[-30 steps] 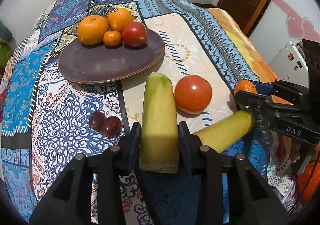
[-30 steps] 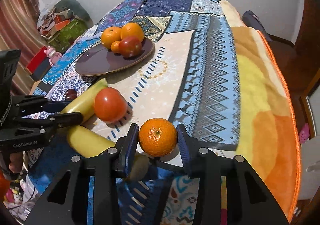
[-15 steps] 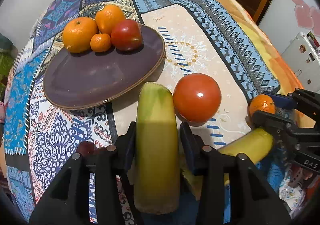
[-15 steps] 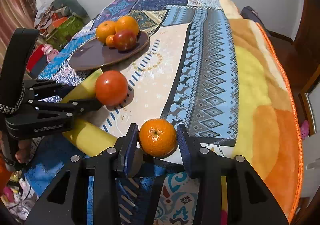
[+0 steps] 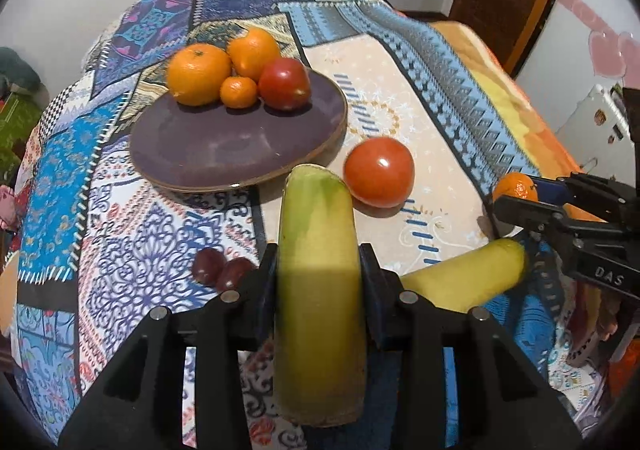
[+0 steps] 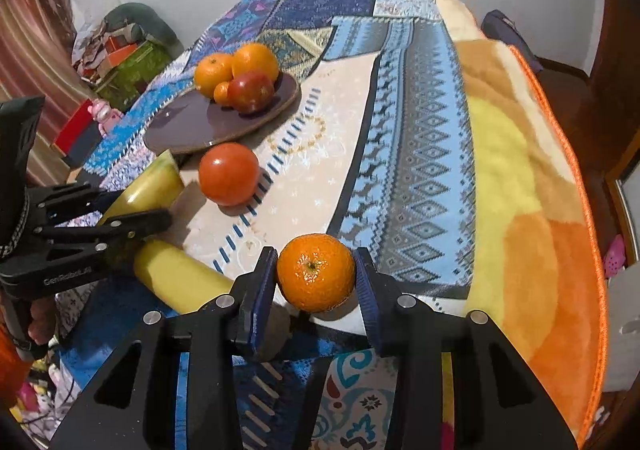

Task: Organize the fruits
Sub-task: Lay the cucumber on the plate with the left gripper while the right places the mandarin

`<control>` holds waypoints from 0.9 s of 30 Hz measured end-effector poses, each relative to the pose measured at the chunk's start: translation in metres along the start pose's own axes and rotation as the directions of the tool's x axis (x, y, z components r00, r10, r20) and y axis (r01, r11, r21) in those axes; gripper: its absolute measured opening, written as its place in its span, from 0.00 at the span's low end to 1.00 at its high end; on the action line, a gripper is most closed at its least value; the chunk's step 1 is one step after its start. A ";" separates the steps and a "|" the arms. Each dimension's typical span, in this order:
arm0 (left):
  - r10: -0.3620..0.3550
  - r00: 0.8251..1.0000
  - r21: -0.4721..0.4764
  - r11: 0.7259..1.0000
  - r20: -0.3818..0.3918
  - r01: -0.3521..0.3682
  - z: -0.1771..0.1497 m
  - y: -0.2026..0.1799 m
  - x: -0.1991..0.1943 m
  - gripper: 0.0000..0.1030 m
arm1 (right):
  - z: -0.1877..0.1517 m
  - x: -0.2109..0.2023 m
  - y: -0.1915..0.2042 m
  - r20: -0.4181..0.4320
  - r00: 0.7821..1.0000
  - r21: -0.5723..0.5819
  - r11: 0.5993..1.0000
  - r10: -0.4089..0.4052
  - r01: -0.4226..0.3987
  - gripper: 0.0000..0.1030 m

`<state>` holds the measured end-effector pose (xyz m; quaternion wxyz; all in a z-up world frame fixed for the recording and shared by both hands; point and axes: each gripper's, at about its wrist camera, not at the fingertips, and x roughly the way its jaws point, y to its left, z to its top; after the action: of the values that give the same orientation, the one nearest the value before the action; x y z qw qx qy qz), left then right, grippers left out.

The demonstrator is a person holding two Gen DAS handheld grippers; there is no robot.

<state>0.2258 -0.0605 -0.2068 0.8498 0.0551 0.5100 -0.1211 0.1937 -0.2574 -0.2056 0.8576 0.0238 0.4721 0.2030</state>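
The tabletop (image 5: 400, 62) is draped in a patchwork blanket of blue, cream and orange panels. On it sits a big purple plate (image 5: 224, 154) with 2 large oranges (image 5: 199, 74), 1 small mandarin (image 5: 238, 92) and a dark red tomato (image 5: 285, 84) all bunched together at its far edge.

The left gripper (image 5: 320, 282) is clamped on a yellow-green banana piece (image 5: 318, 274) whose green-tinged tip points toward the near rim of the plate. A second banana piece (image 5: 464, 282) lies on the blanket just to its right. A bright red tomato (image 5: 379, 172) sits loose between the plate and the right gripper (image 6: 316, 282), which is pinching a small orange mandarin (image 6: 316, 278) near the tabletop's near edge. Smallest of all, 2 dark grapes (image 5: 220, 272) sit touching each other just left of the left gripper.
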 end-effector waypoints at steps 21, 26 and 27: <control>0.068 0.987 -0.184 0.982 0.146 -0.041 0.049 0.084 -0.041 0.37 | 0.075 0.000 0.059 0.121 0.991 -0.131 0.990 0.064 -0.048 0.35; 0.116 0.986 -0.210 0.974 0.120 -0.089 0.062 0.105 -0.026 0.37 | 0.092 0.017 0.076 0.118 0.990 -0.154 0.986 0.082 -0.063 0.35; 0.120 0.986 -0.215 0.972 0.113 -0.094 0.065 0.109 -0.022 0.37 | 0.096 0.022 0.080 0.114 0.990 -0.158 0.985 0.086 -0.067 0.35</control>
<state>0.3001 0.0337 -0.1603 0.8865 -0.0149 0.4619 -0.0240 0.2565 -0.1618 -0.1519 0.8753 -0.0123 0.4010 0.2698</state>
